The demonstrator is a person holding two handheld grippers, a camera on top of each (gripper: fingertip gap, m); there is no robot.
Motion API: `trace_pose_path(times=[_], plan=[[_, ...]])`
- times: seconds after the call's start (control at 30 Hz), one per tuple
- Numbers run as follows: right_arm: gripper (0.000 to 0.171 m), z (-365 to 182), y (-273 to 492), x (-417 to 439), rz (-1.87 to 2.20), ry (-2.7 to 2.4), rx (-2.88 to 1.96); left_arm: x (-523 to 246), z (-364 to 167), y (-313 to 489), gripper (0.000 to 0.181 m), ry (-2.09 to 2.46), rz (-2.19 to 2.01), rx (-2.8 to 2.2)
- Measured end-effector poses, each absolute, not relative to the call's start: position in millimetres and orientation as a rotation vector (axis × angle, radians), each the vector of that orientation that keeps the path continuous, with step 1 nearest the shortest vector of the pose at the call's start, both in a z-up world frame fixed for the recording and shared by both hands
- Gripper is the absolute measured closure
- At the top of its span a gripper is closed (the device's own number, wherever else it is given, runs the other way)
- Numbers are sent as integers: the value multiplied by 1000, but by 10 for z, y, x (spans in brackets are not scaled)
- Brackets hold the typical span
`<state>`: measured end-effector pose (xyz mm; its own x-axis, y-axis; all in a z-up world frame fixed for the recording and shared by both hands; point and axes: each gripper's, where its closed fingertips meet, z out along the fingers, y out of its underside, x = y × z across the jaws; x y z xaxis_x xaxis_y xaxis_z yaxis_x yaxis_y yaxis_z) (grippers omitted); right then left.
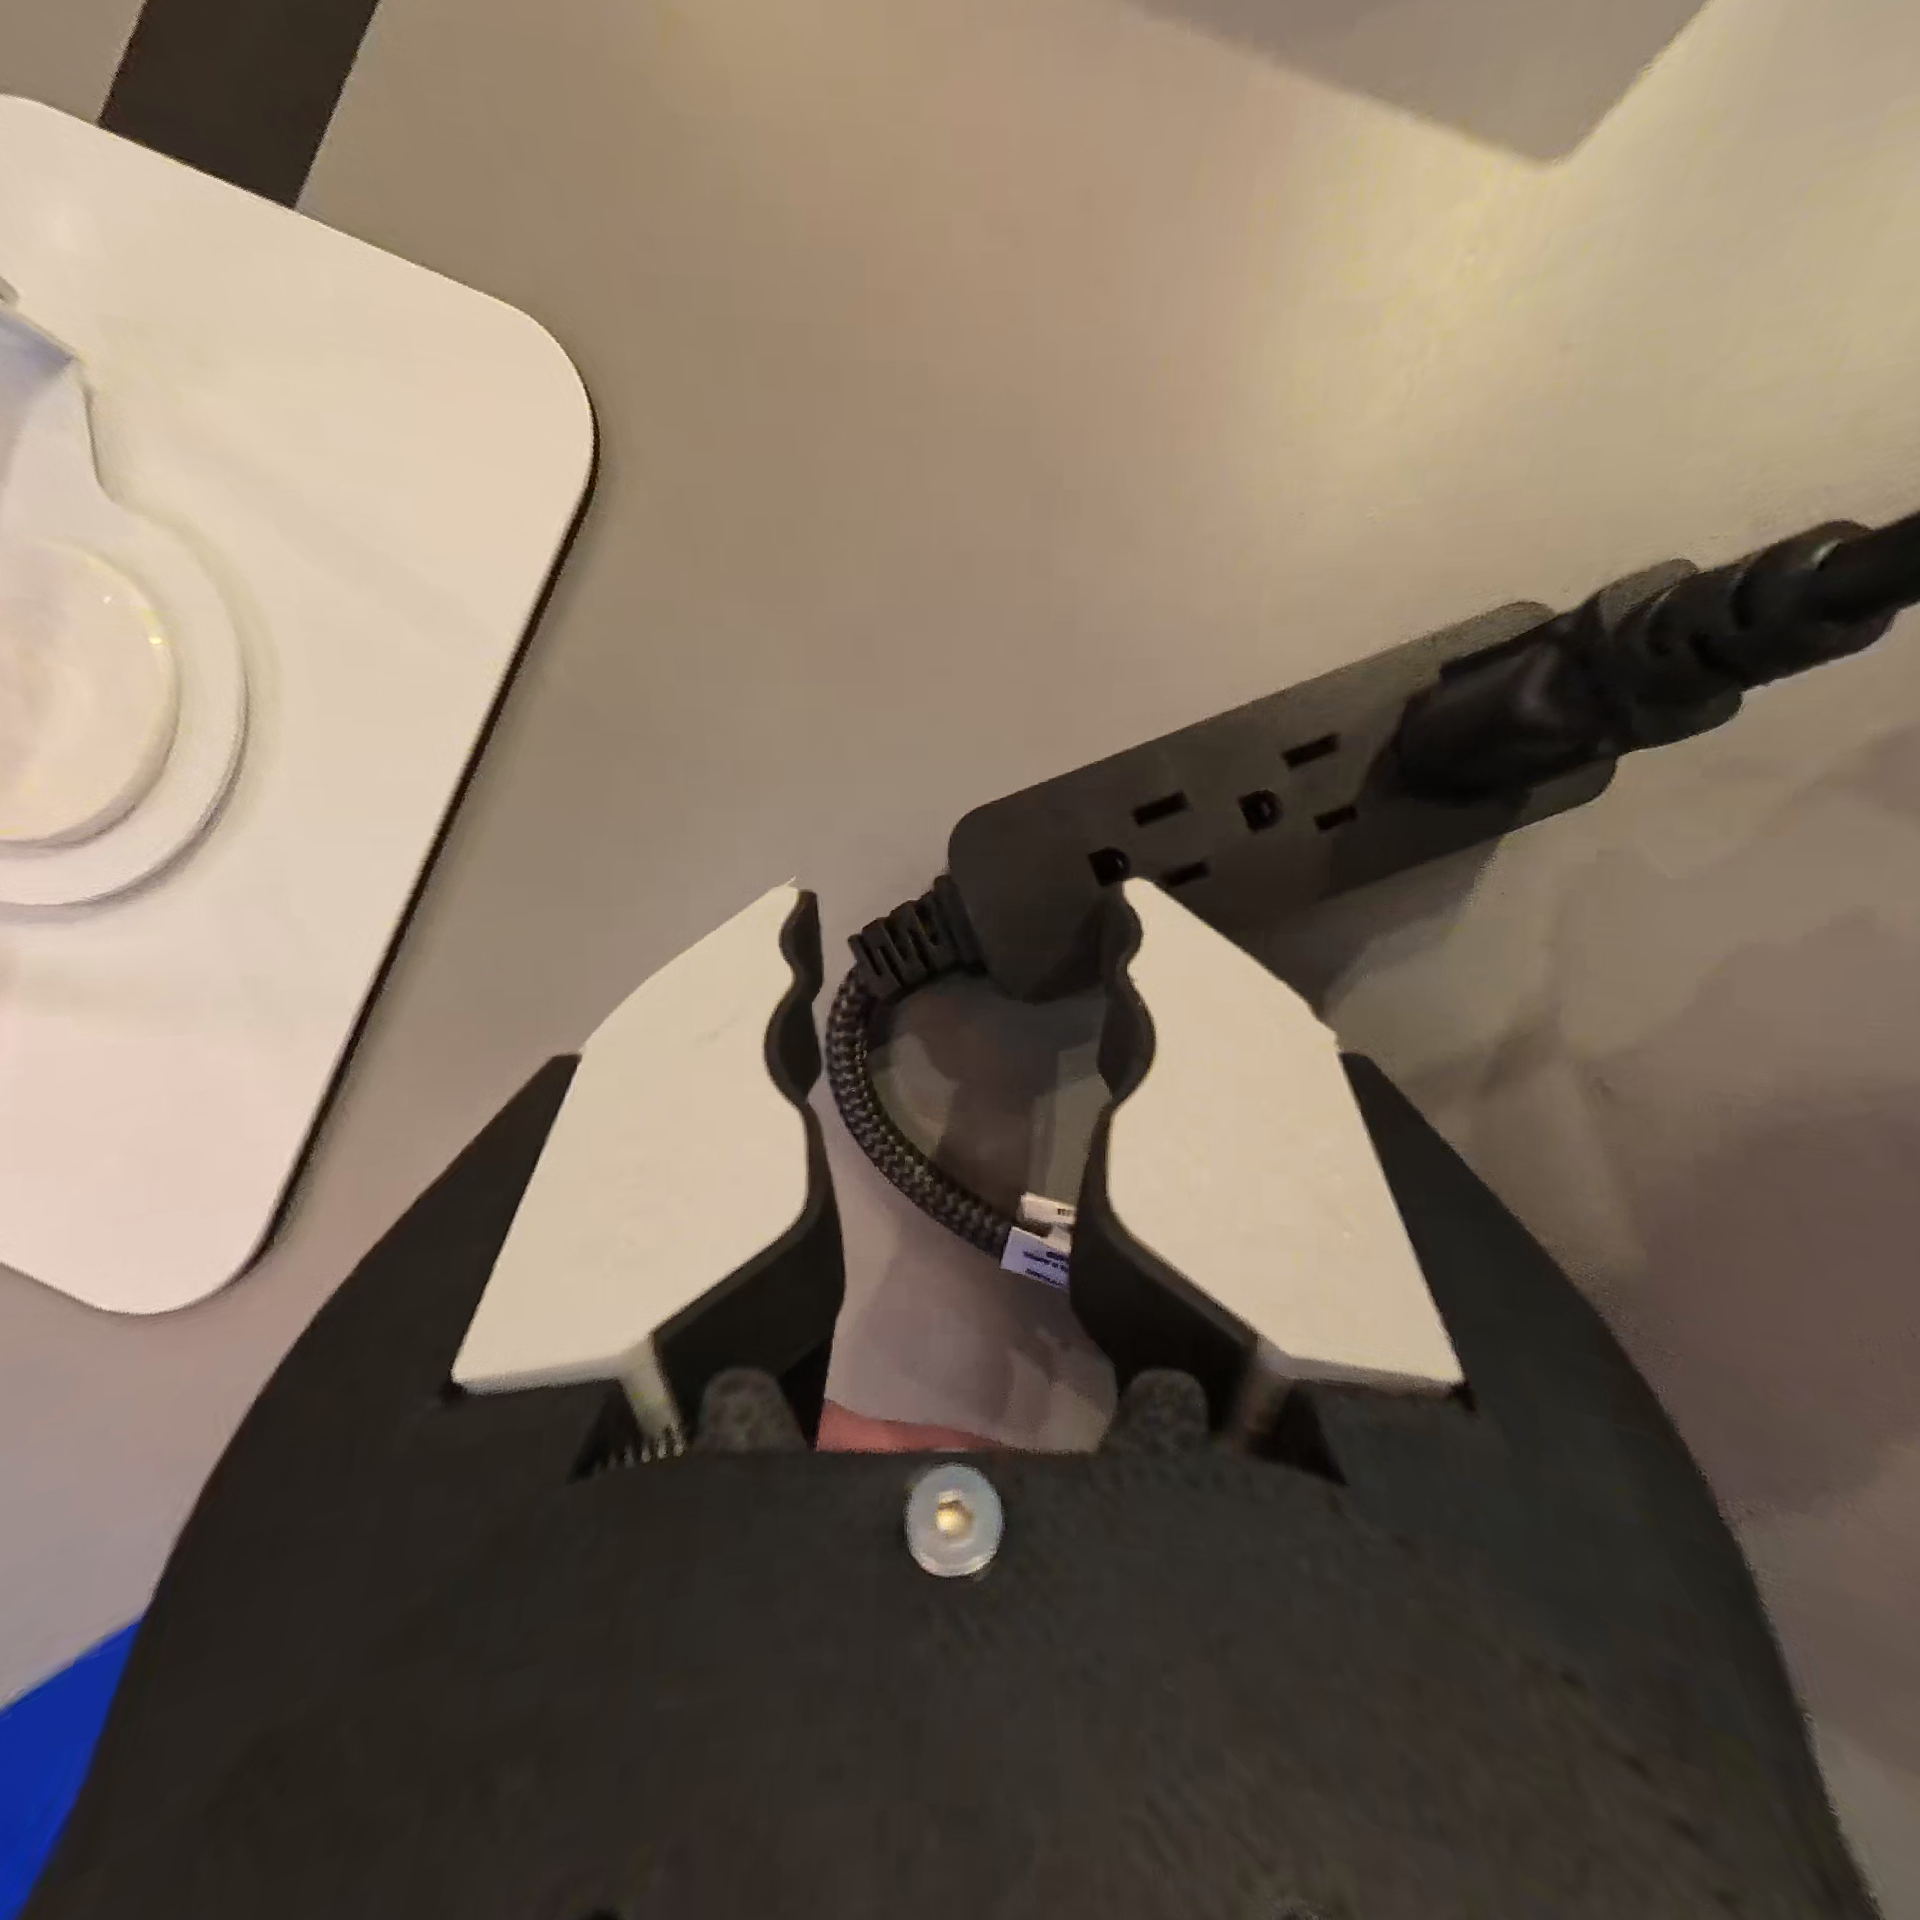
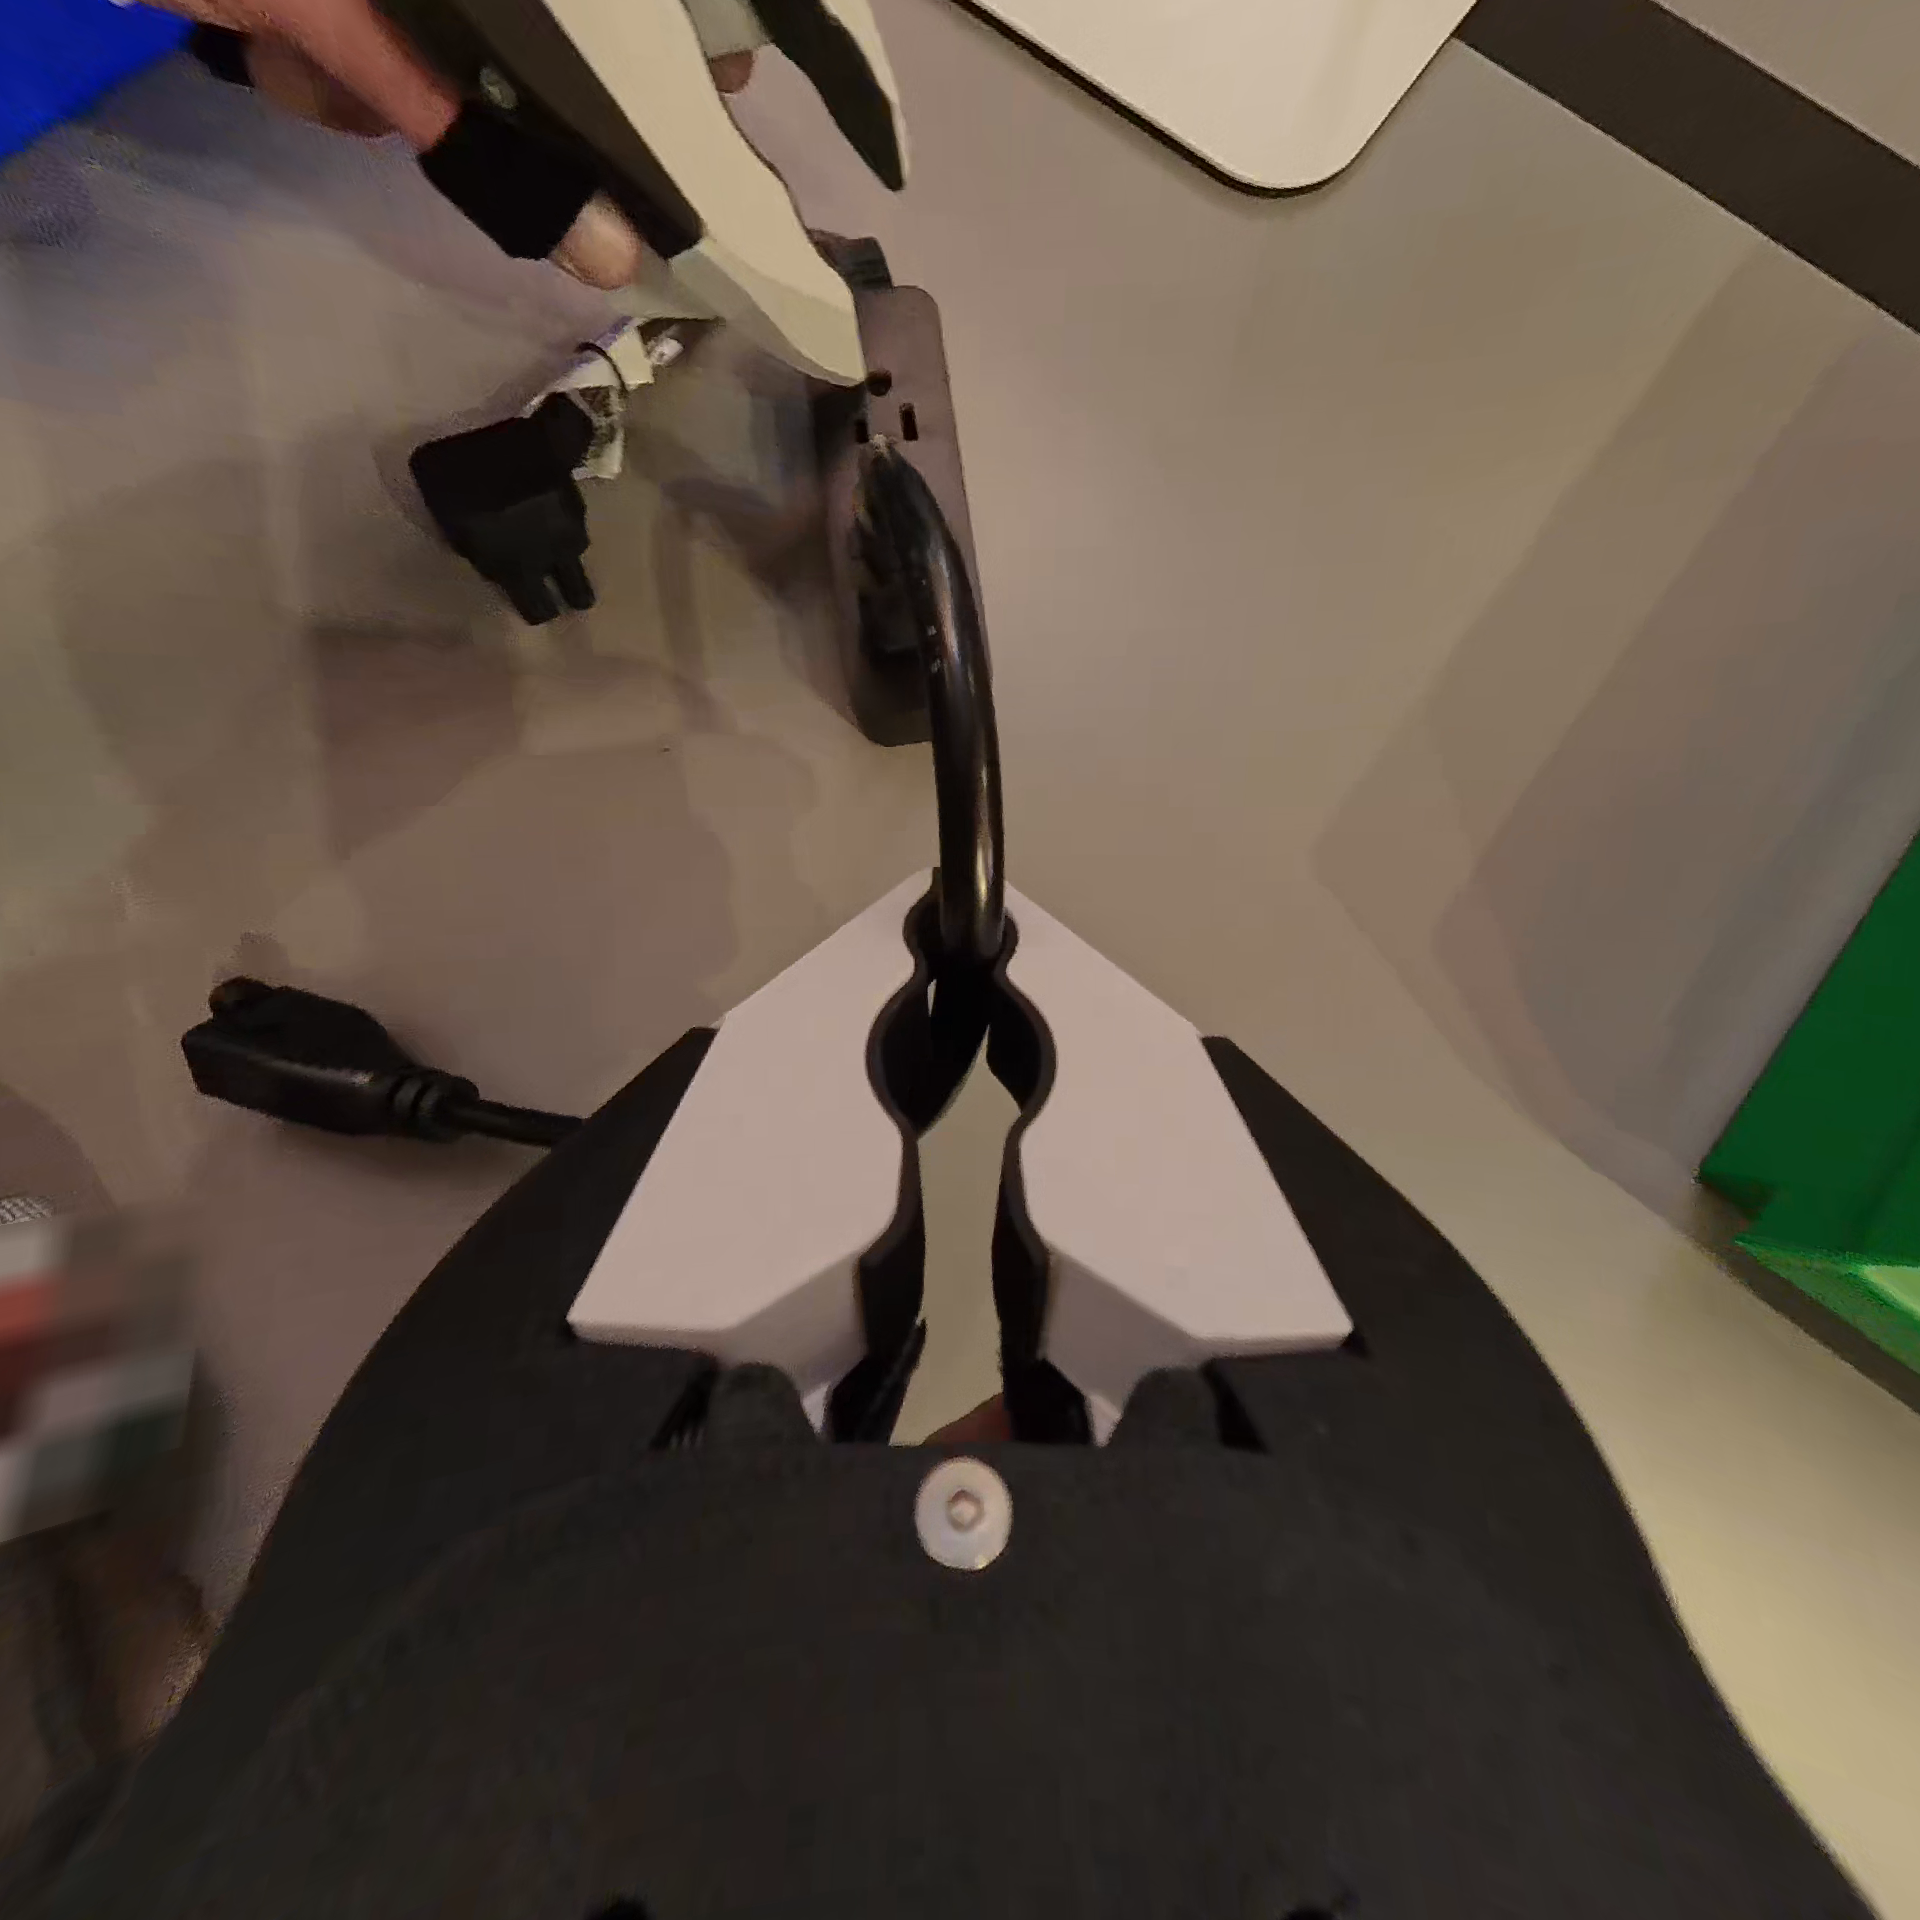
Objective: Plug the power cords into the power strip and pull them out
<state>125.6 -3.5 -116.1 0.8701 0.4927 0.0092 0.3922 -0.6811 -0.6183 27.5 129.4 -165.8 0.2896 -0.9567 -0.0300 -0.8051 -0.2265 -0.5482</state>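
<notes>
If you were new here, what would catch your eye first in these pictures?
The black power strip on the grey table, with the left hand-held gripper open around its cord end. Nearer the right camera, the right hand-held gripper pinches a thick black cord plugged into it.

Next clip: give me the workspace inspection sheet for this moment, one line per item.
Surface: pale grey tabletop, shadowed, no spills seen.
Job's things: black power strip lying flat; one black plug seated in it, other outlets bare.
Clutter: white tray with a clear round item; green box at the edge; two loose black plugs on the table.
Grippers: left gripper open, straddling the strip's cord end; right gripper shut on the black power cord.
Cables: braided strip cord curls between the left fingers; the power cord arcs from plug to right gripper.
Surroundings: nothing seen beyond the table.
</notes>
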Motion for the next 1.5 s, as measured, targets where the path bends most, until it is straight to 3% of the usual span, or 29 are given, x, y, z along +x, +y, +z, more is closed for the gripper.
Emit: trace_pose_path(times=[0.43,0.77,1.1,1.23,1.37,1.5], plan=[[169,-1167,-125,1287,203,-719,-2378,412,-1447,1072,115,2414,-299,-1409],[169,-1164,-120,1312,234,-837,-2357,417,-1592,1019,142,2661,-319,-1209],[168,-1157,-106,1290,248,-899,-2333,308,-1705,1007,138,2706,-313,-1201],[166,-1108,-121,1263,274,-948,-2319,383,-1700,990,152,2667,-334,-1147],[149,-891,-75,1231,280,-997,-2293,404,-1698,984,155,2654,-358,-1125],[125,-580,57,1072,289,-1047,-2249,389,-1666,1004,136,2637,-359,-1121]])
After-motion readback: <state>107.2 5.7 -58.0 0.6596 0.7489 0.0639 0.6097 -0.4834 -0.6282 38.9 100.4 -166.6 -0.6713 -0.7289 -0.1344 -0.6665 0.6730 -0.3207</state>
